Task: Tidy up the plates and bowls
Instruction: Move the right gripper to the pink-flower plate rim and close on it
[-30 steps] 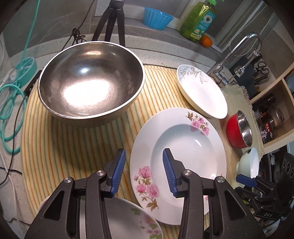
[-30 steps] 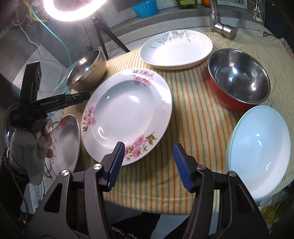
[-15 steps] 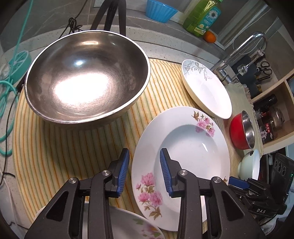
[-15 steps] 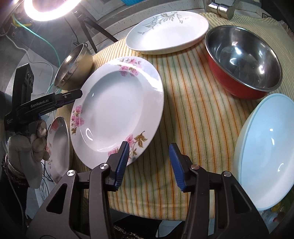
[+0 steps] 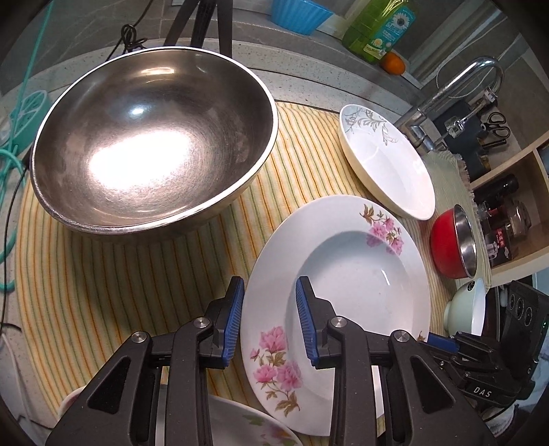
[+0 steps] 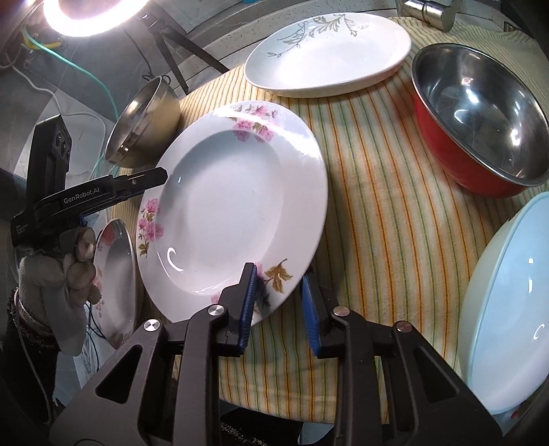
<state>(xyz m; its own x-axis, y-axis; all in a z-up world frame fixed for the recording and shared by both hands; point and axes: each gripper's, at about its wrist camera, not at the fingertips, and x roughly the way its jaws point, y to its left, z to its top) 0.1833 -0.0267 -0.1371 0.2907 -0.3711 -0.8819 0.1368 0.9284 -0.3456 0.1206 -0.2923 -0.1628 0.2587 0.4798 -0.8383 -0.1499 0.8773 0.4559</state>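
A white deep plate with pink flowers [image 5: 346,267] lies on the striped cloth; it also shows in the right wrist view [image 6: 226,206]. My left gripper [image 5: 269,320] is open with its jaws astride the plate's left rim. My right gripper [image 6: 278,303] is open with its jaws astride the plate's near rim, not closed on it. A second pink-flowered plate [image 6: 115,271] sits lower at the left, partly under my left gripper. A large steel bowl [image 5: 151,137], a leaf-patterned white plate [image 5: 387,161], a red steel bowl [image 6: 480,127] and a pale blue bowl [image 6: 507,308] stand around.
The striped cloth [image 5: 103,281] covers the round table. A faucet [image 5: 446,92], a green soap bottle [image 5: 377,27], a blue cup [image 5: 298,13] and an orange sit behind. A ring light [image 6: 92,13] and tripod stand at the back left. Shelves with jars are at the right.
Both grippers have moved forward to the pink-flowered plate and their jaws have narrowed around its rim. The plate's right edge now looks slightly lifted.
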